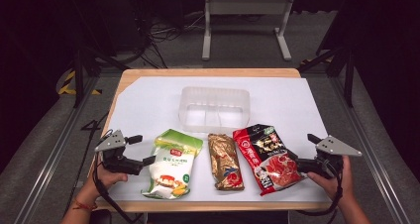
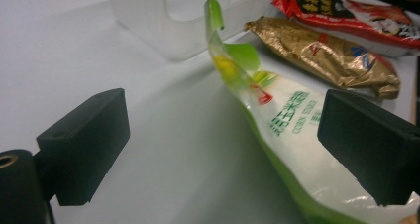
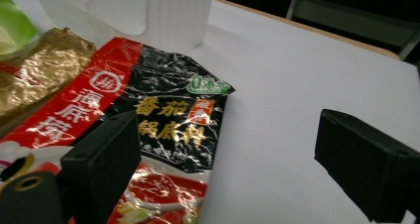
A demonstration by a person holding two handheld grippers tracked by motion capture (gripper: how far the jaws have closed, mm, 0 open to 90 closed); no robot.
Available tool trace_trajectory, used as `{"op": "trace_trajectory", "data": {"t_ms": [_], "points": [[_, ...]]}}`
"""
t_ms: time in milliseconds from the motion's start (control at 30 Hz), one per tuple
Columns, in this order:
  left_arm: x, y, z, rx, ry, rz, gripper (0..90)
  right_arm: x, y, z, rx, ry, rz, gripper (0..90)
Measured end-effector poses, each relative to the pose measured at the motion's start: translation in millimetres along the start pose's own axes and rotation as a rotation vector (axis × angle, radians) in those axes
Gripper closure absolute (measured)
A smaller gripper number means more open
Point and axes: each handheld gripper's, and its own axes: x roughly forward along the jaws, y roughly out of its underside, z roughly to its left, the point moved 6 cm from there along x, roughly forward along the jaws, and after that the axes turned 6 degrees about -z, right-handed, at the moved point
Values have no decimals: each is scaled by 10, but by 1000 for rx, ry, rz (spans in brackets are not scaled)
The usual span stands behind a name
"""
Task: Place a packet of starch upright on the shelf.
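On the white table sheet (image 1: 148, 105), three food packets are lying in a row in front of a clear plastic tub (image 1: 216, 109), with a hand-held gripper waiting at each end.
Going left to right: left gripper (image 1: 144, 150) is sitting with jaws spread wide, just beside the left edge of the green-and-white corn starch bag (image 1: 172, 163); in the left gripper view that bag's (image 2: 292, 135) edge is lying between the jaws, not pinched. Gold foil packet (image 1: 225, 160) is lying next, in the middle, near but apart from the bag. Red-and-black hotpot base packet (image 1: 265, 157) is lying on the right, its top end near the tub's corner. Right gripper (image 1: 301, 152) is sitting at that packet's right edge, jaws spread, one jaw hanging over the packet (image 3: 163, 120) in the right gripper view, nothing gripped.
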Motion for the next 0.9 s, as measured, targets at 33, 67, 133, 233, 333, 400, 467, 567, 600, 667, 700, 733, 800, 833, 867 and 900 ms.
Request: {"op": "trace_trajectory", "data": {"t_ms": [33,67,133,233,333,400,467,567,600,667,700,733,800,833,867,900], "points": [[31,-8,-11,1,7,16,67,15,-14,28,-6,-7,6,115],[73,-15,-19,7,14,36,66,34,-26,55,-12,-12,11,117],[134,-17,-16,2,23,60,65,70,-47,109,-17,-30,18,117],[236,-1,9,-33,51,93,66,115,-80,186,5,-58,22,117],[346,33,24,-46,72,153,71,150,-126,266,41,-83,23,117],[381,34,21,-62,81,166,83,157,-147,294,54,-87,21,117],[478,22,4,-77,125,190,105,185,-190,369,41,-86,31,120],[584,19,-37,-87,176,241,119,216,-185,459,17,-89,27,120],[627,9,-49,-87,177,260,129,223,-168,469,21,-91,24,120],[688,-6,-88,-74,199,277,183,244,-120,482,3,-89,35,121],[716,2,-98,-75,198,289,230,248,-106,480,-13,-93,36,123],[745,12,-115,-70,200,299,257,247,-102,473,-7,-93,32,125],[765,20,-134,-77,212,295,356,254,-90,455,14,-99,26,126],[767,22,-145,-86,227,298,356,254,-90,455,14,-99,26,126],[761,16,-163,-81,236,293,418,258,-84,450,9,-100,26,126],[750,12,-165,-73,226,295,456,259,-75,446,5,-96,26,127]]}}
